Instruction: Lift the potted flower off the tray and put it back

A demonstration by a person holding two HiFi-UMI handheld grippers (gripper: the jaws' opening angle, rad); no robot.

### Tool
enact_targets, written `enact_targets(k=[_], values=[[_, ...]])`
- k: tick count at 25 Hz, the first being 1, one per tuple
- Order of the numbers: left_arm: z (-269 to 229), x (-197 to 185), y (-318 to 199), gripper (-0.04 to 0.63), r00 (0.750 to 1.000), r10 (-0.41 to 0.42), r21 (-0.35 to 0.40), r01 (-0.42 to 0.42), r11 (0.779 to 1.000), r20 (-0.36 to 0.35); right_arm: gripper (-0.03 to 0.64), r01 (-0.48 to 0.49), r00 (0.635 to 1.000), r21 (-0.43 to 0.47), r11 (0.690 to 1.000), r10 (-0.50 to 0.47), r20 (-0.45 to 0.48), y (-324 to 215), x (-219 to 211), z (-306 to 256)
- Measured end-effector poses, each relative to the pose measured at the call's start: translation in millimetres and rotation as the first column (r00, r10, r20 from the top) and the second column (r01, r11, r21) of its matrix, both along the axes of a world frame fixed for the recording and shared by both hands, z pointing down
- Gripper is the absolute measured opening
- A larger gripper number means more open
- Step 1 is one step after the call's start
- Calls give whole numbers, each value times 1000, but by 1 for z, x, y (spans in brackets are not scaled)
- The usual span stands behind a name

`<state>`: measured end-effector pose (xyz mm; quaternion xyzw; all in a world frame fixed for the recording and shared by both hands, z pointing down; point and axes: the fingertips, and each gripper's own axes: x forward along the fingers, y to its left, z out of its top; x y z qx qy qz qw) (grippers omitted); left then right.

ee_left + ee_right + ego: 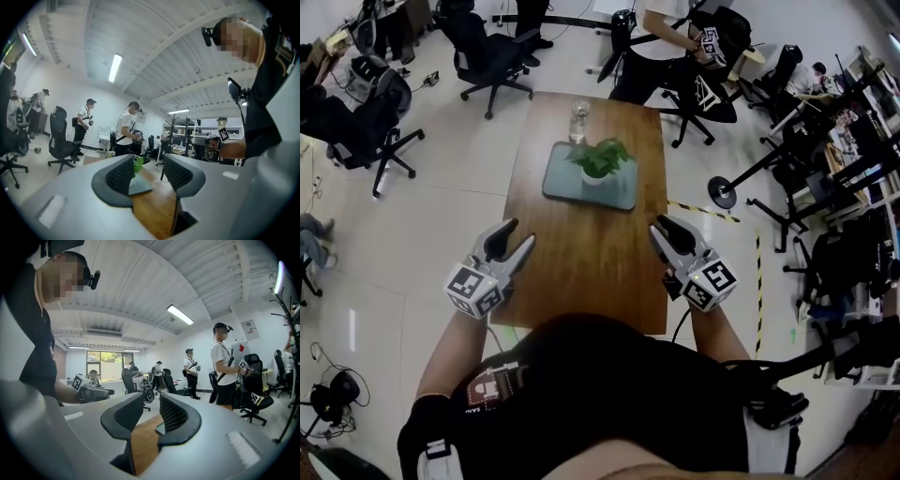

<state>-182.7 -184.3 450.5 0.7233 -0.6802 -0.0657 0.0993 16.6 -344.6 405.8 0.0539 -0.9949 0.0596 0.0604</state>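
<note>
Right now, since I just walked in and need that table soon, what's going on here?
A person stands at the near end of the brown wooden table with a two-jaw gripper in each hand. The left gripper and right gripper are both open and empty, and both are well short of the plant. The green potted flower in its white pot stands on the grey-green rectangular tray toward the far end. A clear glass bottle stands just beyond it. Nothing is being held.
</note>
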Motion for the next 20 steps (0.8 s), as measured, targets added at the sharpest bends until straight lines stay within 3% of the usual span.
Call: enact_targets(k=[4,9,16,20], values=[[10,9,-41,250,1000,-21,-45,22,999,22,157,17,1000,0,1000,-17,-8,-31,9,10],[45,10,-101,329,999,11,-124,-6,992,41,247,-2,1000,-12,1000,2,-23,-58,17,30],[136,-14,-188,474,998,45,-280,-34,959,32,262,-35,999,-58,998,33,-34,-79,15,71],[178,-28,-235,514,997,50,-342,-30,939,50,264,-19,1000,-84,996,16,-26,-82,7,90]])
